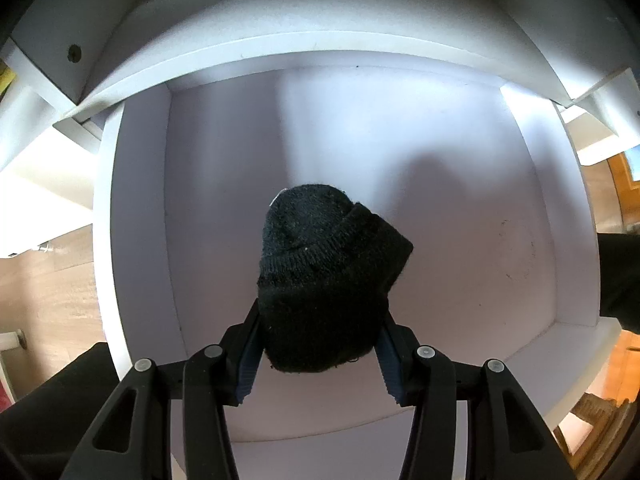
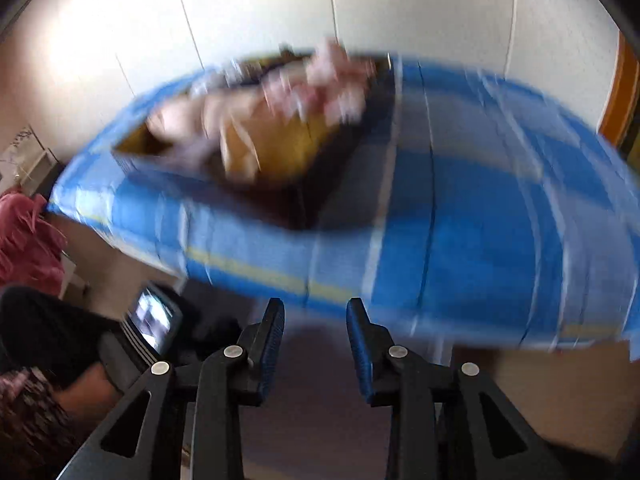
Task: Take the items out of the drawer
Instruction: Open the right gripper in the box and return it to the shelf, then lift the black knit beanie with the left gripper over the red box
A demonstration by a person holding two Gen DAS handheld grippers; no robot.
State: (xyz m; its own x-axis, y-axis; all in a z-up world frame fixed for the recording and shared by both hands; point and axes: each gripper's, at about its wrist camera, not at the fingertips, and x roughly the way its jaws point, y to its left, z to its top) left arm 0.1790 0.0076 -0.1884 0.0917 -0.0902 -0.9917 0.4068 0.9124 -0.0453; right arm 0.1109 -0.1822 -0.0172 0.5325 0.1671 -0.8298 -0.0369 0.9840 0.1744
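In the left wrist view a rolled black sock bundle (image 1: 324, 280) is clamped between the blue pads of my left gripper (image 1: 320, 340), over the pale floor of the open white drawer (image 1: 460, 208). The drawer holds nothing else that I can see. In the right wrist view my right gripper (image 2: 316, 320) stands open with nothing between its fingers. It points at a bed with a blue striped cover (image 2: 460, 220). On that cover lies a blurred pile of pink, beige and yellow clothes (image 2: 272, 120).
The white cabinet front (image 1: 280, 12) overhangs the drawer's far end. Wood floor (image 1: 44, 280) shows left of the drawer. A phone with a lit screen (image 2: 154, 318), a dark sleeve (image 2: 44, 328) and pink cloth (image 2: 28, 236) sit at the right view's left edge. White wardrobe doors (image 2: 260, 4) stand behind the bed.
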